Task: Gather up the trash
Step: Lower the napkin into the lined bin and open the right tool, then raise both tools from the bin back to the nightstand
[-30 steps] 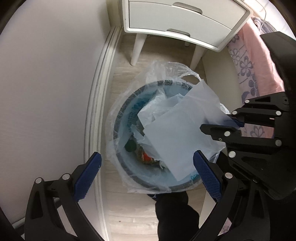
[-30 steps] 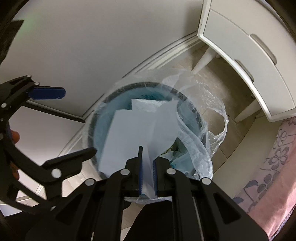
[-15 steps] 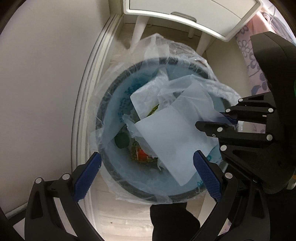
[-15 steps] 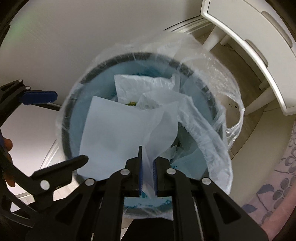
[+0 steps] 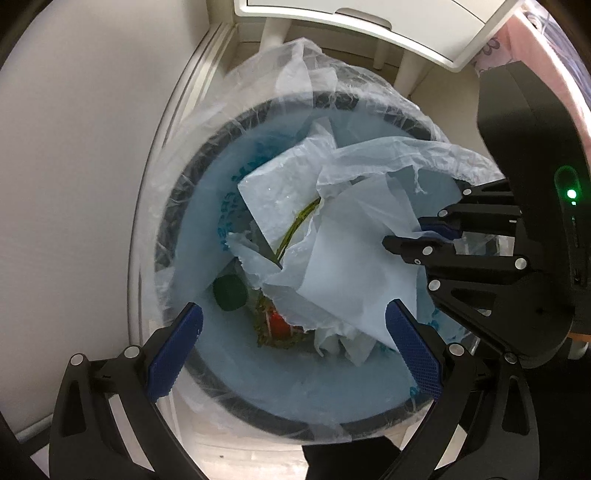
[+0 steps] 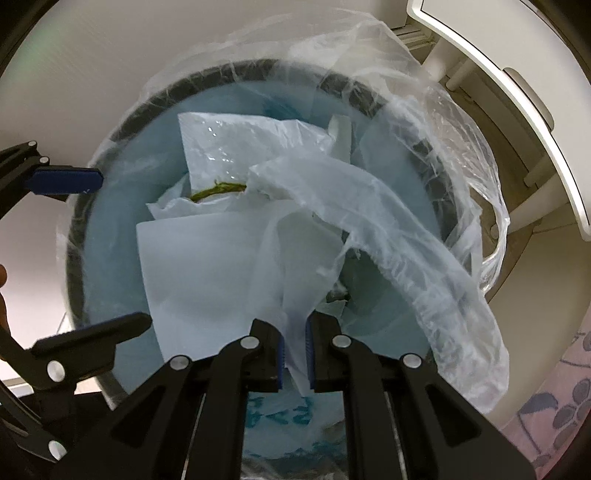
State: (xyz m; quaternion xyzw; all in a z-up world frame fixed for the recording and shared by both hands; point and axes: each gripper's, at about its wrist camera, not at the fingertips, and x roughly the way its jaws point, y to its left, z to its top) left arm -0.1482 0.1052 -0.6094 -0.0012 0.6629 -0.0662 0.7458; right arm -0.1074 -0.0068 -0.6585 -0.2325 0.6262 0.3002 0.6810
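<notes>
While the sheet of paper point(image 6: 207, 273) hangs over the open bin point(image 6: 110, 236), one corner of it is pinched between the pressed-together pads of the right tongs point(image 6: 293, 349). Below it lie a crumpled plastic bag point(image 6: 243, 147), a green stem point(image 6: 216, 192) and a dark round lid point(image 5: 229, 293). A clear liner point(image 5: 295, 85) drapes over the bin's rim. Left tongs point(image 5: 291, 343) are spread wide above the bin's near edge, gripping nothing. Behind stand a white drawer unit point(image 5: 369, 26) and a wall point(image 5: 74, 147).
</notes>
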